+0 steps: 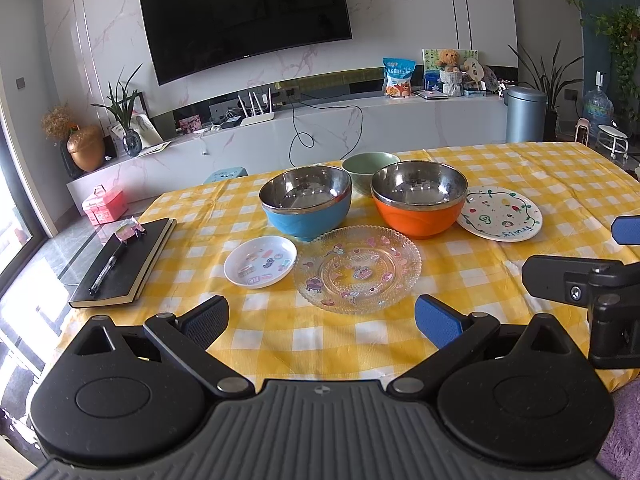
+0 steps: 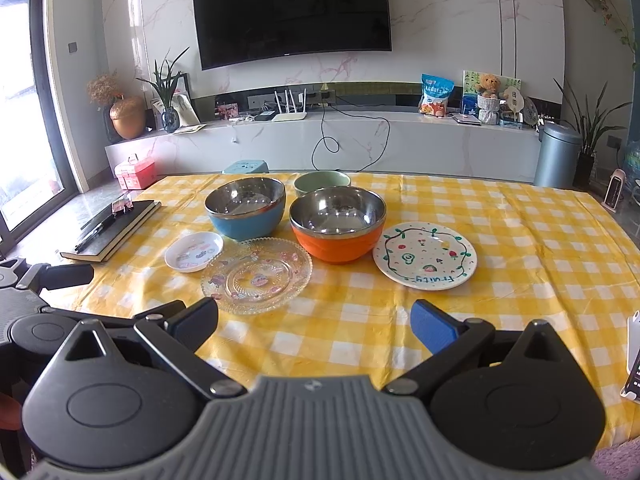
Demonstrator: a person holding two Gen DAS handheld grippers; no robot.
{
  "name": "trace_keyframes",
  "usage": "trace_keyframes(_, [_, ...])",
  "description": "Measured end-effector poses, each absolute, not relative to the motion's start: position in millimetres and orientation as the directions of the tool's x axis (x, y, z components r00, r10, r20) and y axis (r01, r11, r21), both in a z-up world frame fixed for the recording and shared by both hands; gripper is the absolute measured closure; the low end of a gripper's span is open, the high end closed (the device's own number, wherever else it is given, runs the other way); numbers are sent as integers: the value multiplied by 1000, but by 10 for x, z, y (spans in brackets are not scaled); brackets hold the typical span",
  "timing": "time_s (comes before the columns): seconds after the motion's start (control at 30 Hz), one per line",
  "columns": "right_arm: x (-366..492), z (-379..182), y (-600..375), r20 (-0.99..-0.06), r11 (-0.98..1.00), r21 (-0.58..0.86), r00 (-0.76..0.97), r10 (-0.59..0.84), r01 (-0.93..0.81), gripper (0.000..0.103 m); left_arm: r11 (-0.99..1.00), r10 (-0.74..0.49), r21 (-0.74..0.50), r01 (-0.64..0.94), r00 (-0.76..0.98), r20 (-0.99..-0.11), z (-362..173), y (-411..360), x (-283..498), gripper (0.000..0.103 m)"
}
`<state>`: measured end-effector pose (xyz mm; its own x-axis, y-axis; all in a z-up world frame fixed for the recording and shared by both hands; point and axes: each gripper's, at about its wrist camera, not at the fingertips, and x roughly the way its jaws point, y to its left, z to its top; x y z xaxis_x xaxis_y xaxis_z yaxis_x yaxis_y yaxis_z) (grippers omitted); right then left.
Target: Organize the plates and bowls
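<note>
Resting on worktop point(image 2: 520, 240): three bowls, three plates, including glass plate point(image 1: 357, 269); left claw point(image 1: 320, 320) and right claw point(image 2: 314, 322) spread, empty.

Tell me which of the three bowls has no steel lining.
The green bowl at the back, behind the other two. It is green inside and out; the blue bowl and orange bowl have shiny steel interiors.

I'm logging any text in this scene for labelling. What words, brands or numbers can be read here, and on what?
"Fruity": green handwriting on the white painted plate, along its near rim.
Blue snack bag on the TV counter: printing too small to read.
TV: small logo on the lower bezel, blurred.
Round paper fan: characters unreadable.
Small sticker plate and glass plate: cartoon pictures only, no legible words.
</note>
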<state>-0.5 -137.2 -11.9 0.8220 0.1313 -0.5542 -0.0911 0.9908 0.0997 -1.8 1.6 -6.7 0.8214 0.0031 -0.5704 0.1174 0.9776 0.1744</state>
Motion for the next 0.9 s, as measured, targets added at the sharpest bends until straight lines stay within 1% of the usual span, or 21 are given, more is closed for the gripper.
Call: trace_keyframes(0.9, [-33,-109,-1328,-558,991,97,819,129,-90,3,978,3,172,118,819,-574,-73,14,-13,0])
